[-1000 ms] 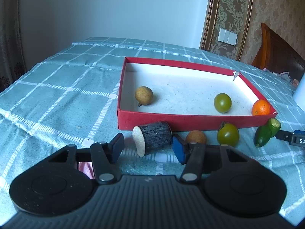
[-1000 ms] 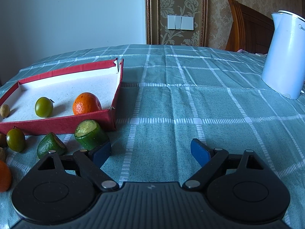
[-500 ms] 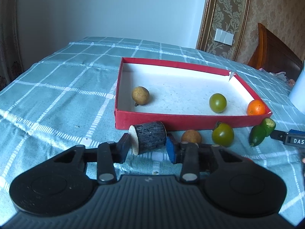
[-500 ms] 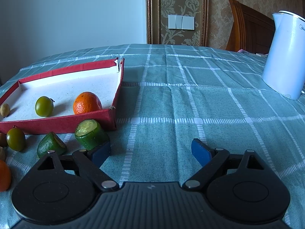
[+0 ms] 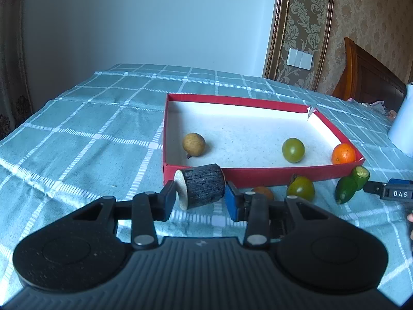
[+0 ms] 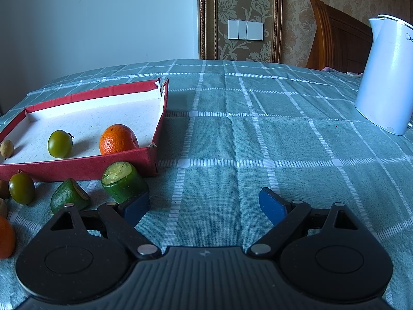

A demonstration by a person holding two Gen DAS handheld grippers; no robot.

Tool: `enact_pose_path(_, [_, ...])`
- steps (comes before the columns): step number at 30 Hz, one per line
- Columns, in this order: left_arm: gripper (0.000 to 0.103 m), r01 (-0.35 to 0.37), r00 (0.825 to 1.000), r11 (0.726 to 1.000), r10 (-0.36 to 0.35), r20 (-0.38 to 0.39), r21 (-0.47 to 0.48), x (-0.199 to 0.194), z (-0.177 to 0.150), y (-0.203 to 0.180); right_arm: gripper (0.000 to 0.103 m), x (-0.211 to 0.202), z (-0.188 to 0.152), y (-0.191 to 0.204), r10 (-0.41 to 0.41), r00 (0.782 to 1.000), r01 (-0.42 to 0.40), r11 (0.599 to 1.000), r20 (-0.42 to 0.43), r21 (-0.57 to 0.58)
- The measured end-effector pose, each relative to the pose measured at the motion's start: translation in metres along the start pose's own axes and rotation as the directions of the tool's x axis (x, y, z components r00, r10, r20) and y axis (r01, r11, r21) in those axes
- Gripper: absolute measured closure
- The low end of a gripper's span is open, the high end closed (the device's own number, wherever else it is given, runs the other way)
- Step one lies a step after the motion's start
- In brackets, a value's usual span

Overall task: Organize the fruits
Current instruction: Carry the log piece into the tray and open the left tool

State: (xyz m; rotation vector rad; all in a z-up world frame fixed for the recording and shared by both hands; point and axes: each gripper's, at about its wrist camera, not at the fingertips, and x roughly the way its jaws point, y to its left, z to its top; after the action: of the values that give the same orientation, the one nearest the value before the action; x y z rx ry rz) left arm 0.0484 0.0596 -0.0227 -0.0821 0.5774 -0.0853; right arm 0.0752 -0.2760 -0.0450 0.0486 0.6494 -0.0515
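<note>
Dark stub (image 5: 202, 189) — between left claw (image 5: 201, 201) pads

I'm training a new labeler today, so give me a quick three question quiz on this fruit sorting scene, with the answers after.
1. True or false: the left gripper is shut on the dark cylindrical piece.
2. How many fruits lie inside the red box?
3. Multiple choice: the right gripper is A) open with nothing between its pads, B) shut on the cut green piece, C) inside the box.

Key: 1 true. 2 three: brown round fruit, green tomato, orange. 3 A.
</note>
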Motion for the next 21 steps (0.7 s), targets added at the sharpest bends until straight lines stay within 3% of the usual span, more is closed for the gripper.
enact_pose_path(10, [0.075, 0.031, 0.998, 0.998, -0.034, 0.055, 0.047, -0.008, 0.024, -0.015, 0.01, 0.0, 0.0, 0.0, 0.0, 1.0, 0.0, 1.0, 0.0, 0.0])
enact_pose_path(21, [0.075, 0.014, 0.997, 0.994, -0.022, 0.073, 0.108, 0.025, 0.051, -0.038, 0.01, -0.001, 0.0, 0.0, 0.0, 1.0, 0.0, 1.0, 0.0, 0.0])
